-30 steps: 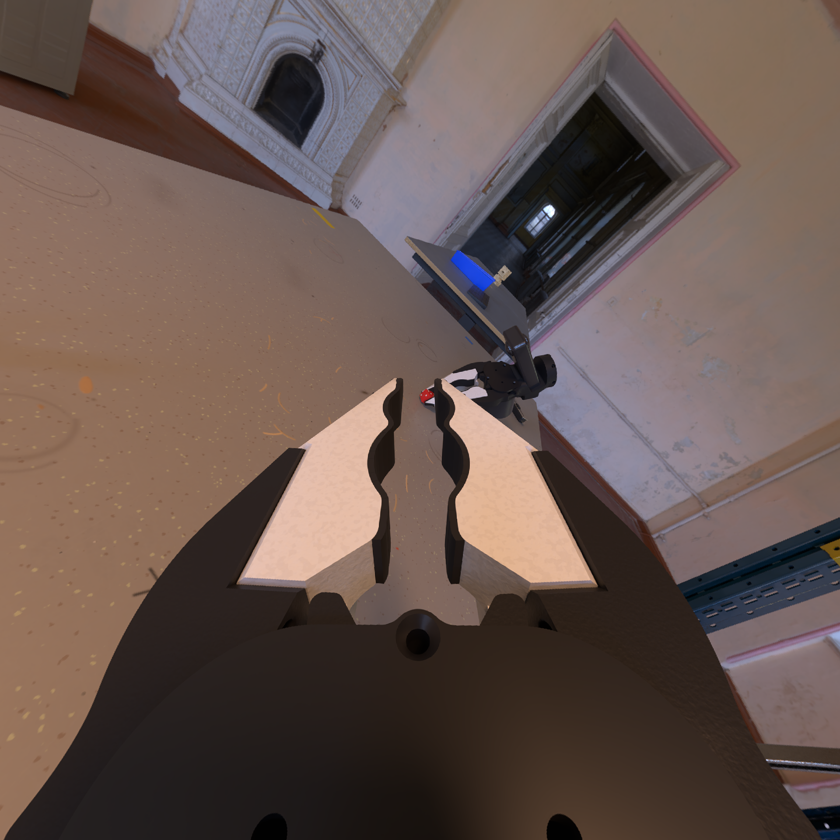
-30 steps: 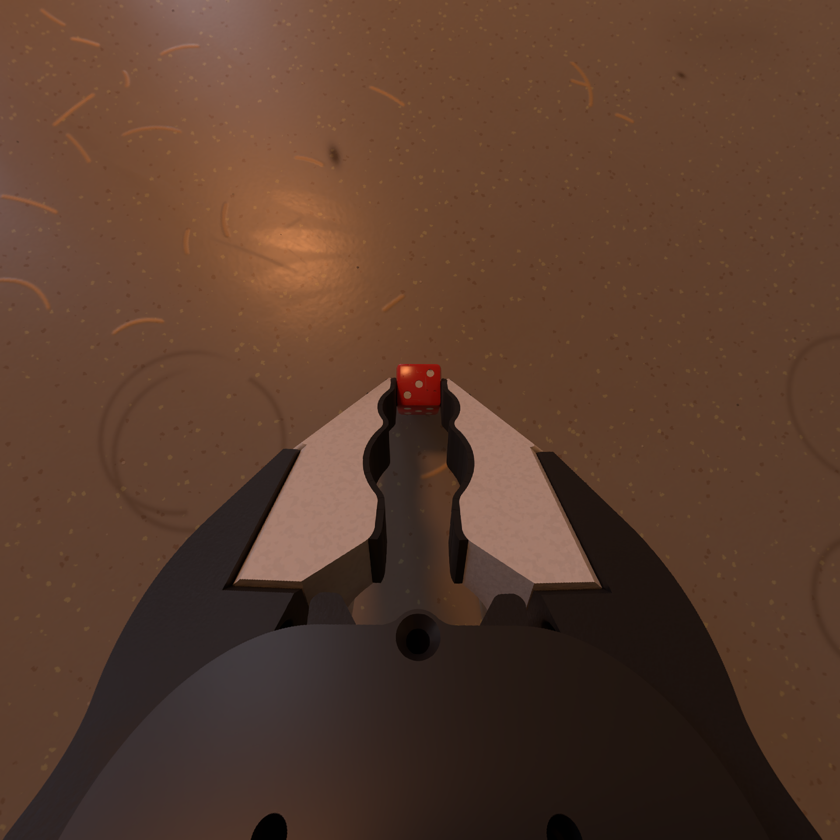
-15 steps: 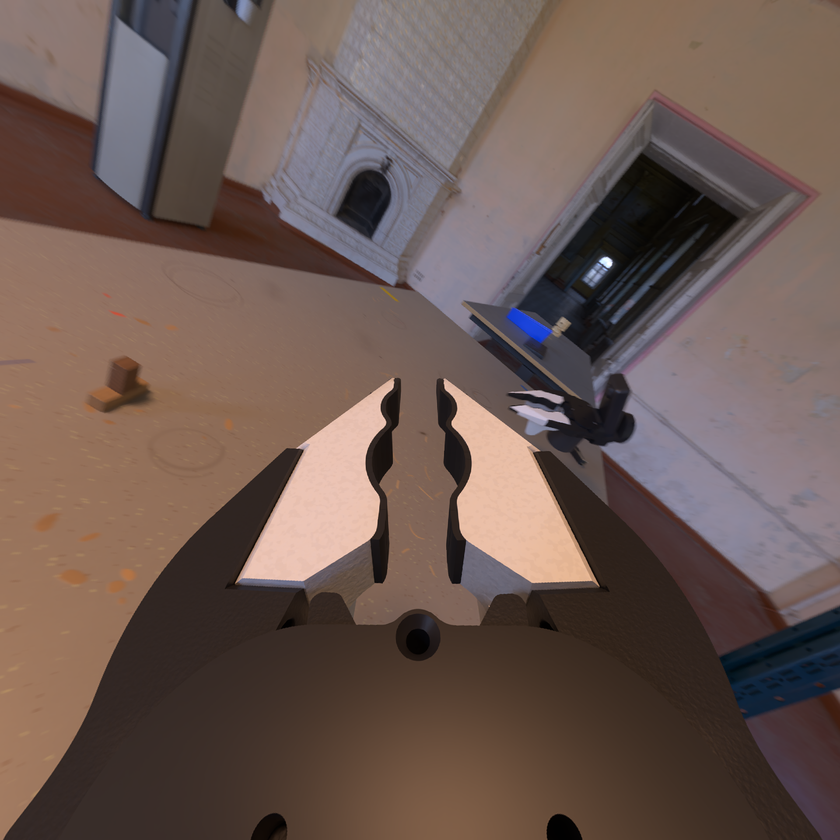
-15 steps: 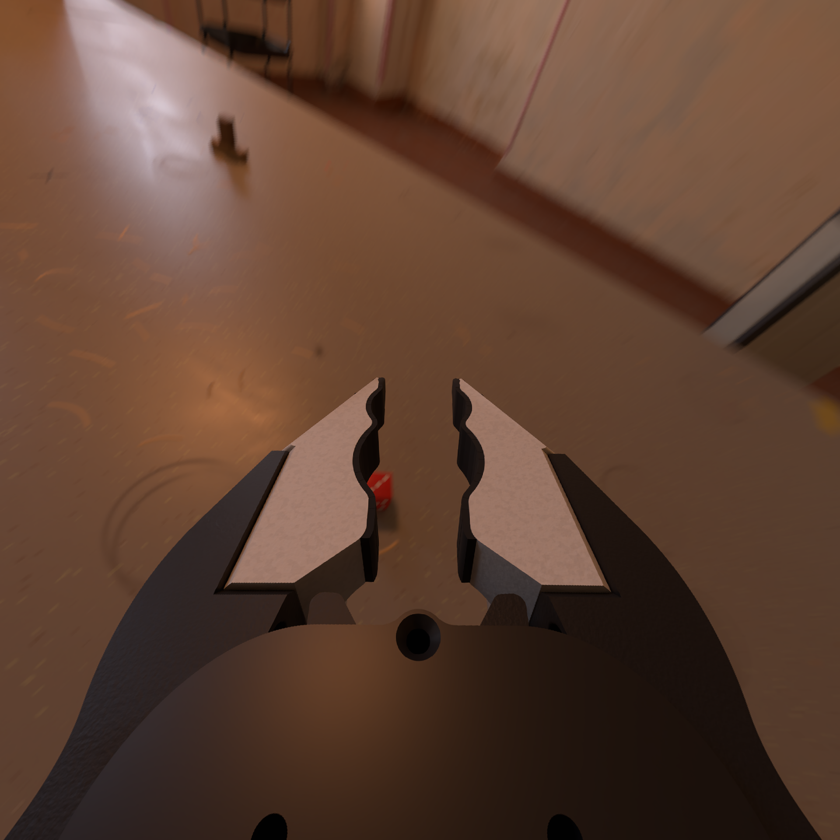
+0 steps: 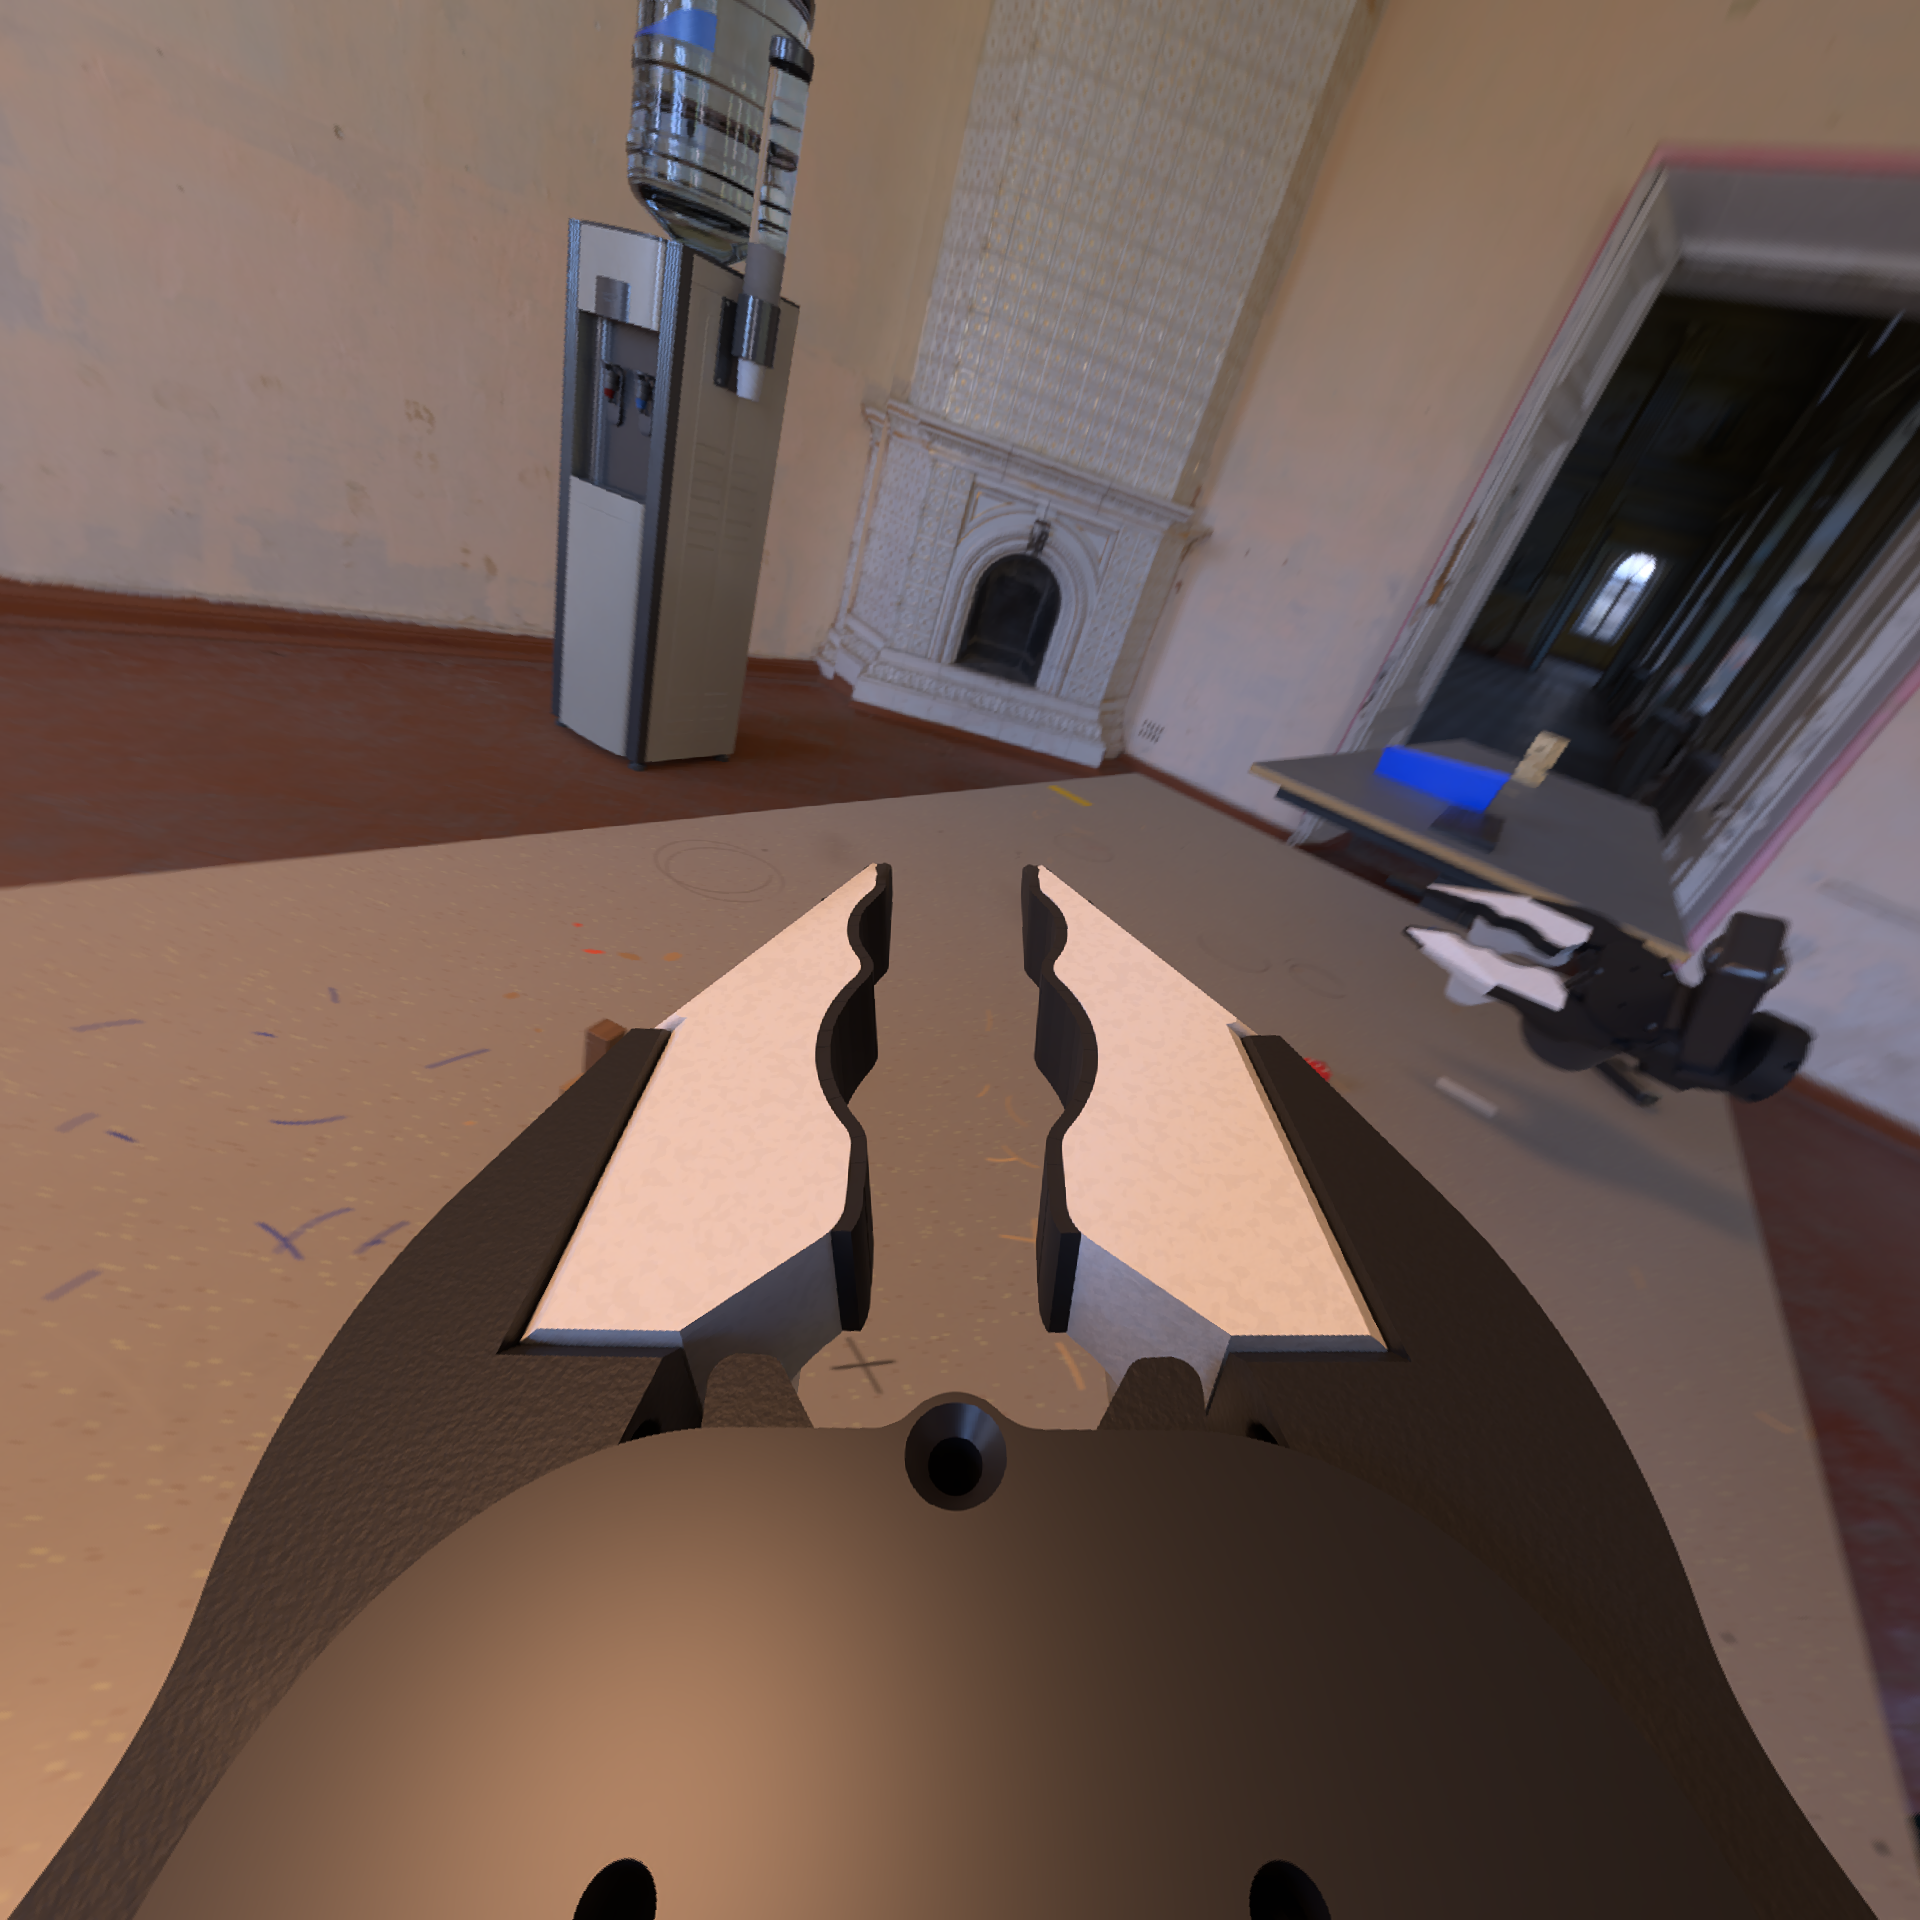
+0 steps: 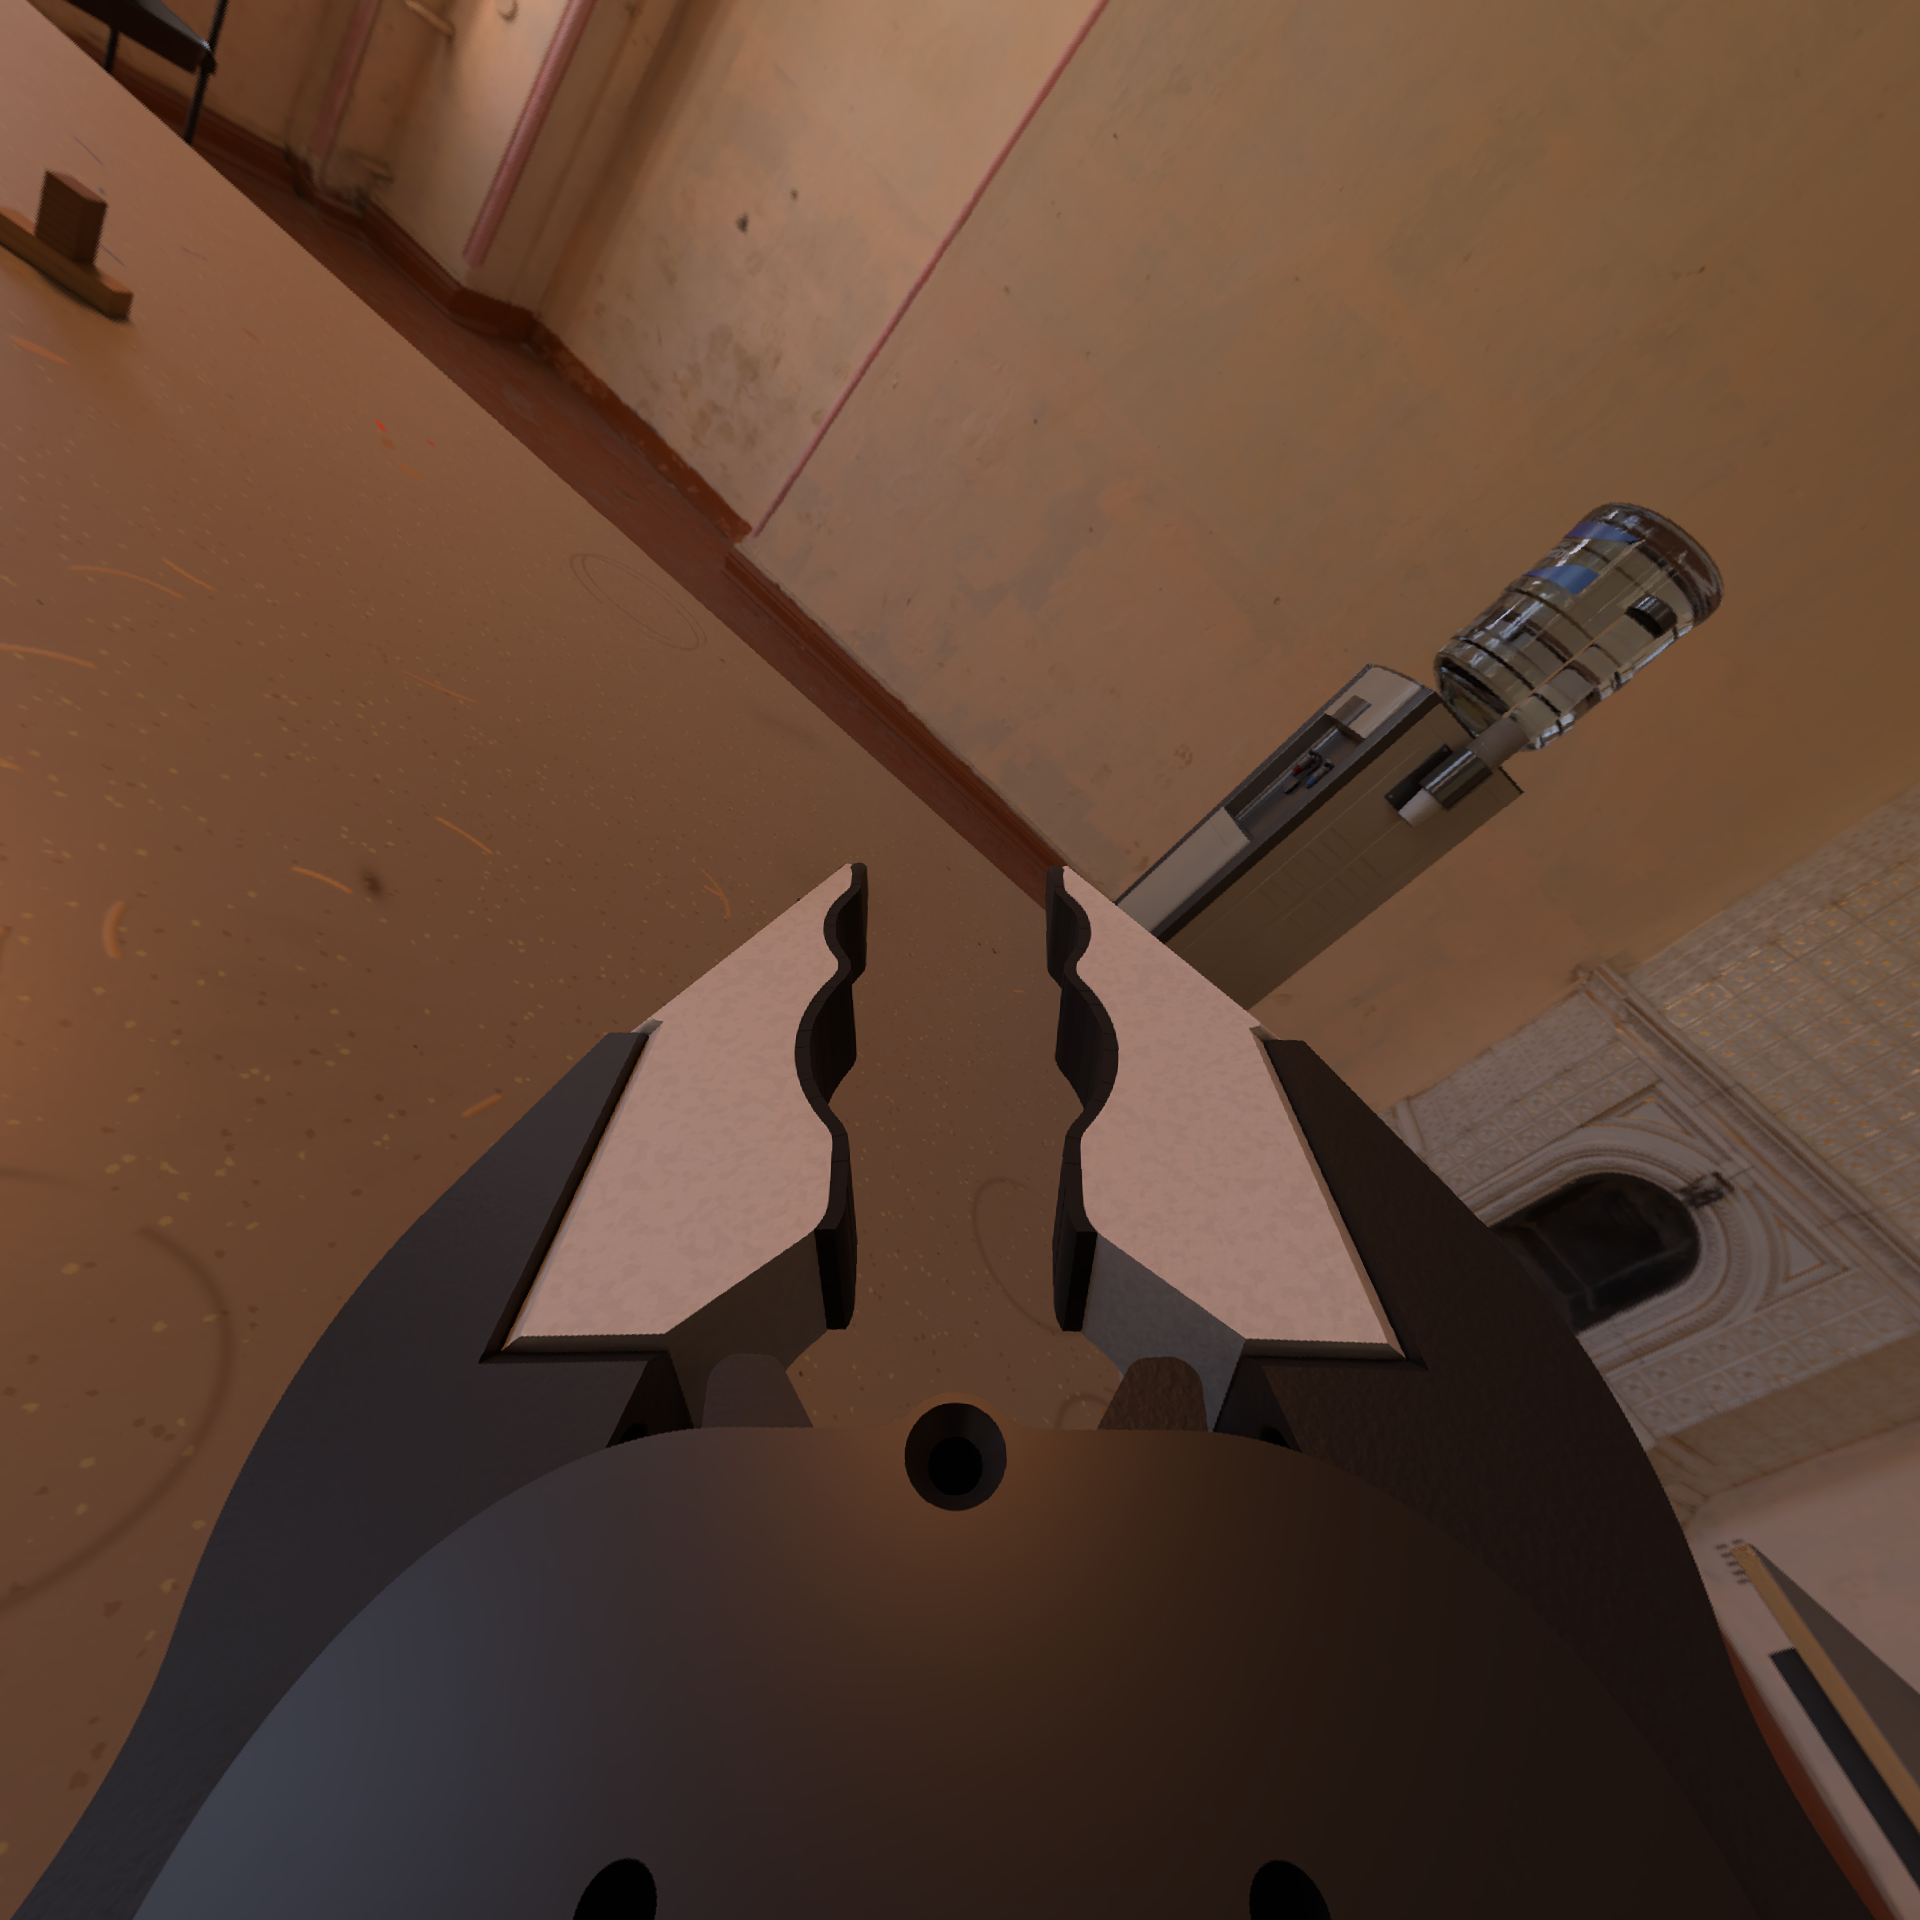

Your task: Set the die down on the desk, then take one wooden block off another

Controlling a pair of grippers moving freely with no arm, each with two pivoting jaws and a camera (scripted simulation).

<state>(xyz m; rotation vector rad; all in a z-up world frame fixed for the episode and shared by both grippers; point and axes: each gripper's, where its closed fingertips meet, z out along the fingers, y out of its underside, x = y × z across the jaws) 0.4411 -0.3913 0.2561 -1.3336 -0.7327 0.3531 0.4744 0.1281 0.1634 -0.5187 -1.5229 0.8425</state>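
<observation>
The red die [image 5: 1317, 1068] lies on the desk [image 5: 312, 987], mostly hidden behind my left gripper's right finger. My left gripper [image 5: 956, 883] is open and empty, low over the desk. A corner of a wooden block [image 5: 603, 1039] peeks out beside its left finger. In the right wrist view a small wooden cube [image 6: 71, 213] stands on a flat wooden block [image 6: 73, 275] at the far left of the desk [image 6: 312, 727]. My right gripper [image 6: 956, 883] is open and empty; it also shows in the left wrist view [image 5: 1425, 914], above the desk's right edge.
A water cooler [image 5: 675, 468] and a white fireplace [image 5: 1008, 613] stand beyond the desk's far edge. A grey side table [image 5: 1558, 831] with a blue box [image 5: 1444, 774] stands at the right, by a dark doorway.
My right gripper opened, let go of the die and swung up and away from it. My left gripper turned and levelled toward the far wall, and its jaws opened a little wider.
</observation>
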